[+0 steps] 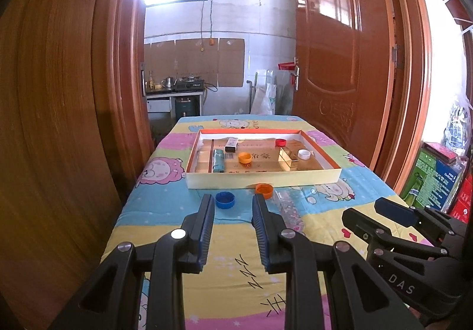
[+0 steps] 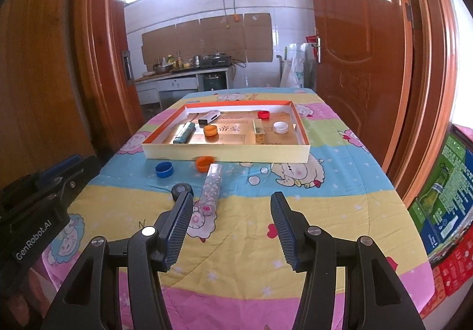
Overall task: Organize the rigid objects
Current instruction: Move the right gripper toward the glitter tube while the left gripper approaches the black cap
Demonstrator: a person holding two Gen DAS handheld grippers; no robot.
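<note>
A shallow cardboard tray (image 1: 263, 179) (image 2: 224, 151) with an orange rim holds an orange cap (image 1: 244, 157), a red cap (image 1: 280, 142), a white cap (image 1: 304, 154), a teal lighter (image 1: 218, 160), a small white box (image 1: 231, 144) and a gold box (image 1: 288, 159). In front of it on the cloth lie a blue cap (image 1: 225, 200) (image 2: 164, 169), an orange cap (image 1: 264, 190) (image 2: 205, 163), a clear patterned tube (image 1: 288, 207) (image 2: 210, 188) and a black cap (image 2: 181, 189). My left gripper (image 1: 233, 200) is open and empty just short of the blue cap. My right gripper (image 2: 232, 200) is open and empty, right of the tube.
The table (image 2: 340, 182) has a cartoon-print cloth and stands in a doorway between wooden door frames (image 1: 112, 93); an open door (image 1: 340, 49) is at the right. Coloured cartons (image 2: 443, 197) stand by the table's right side. A kitchen counter (image 2: 183, 75) lies beyond.
</note>
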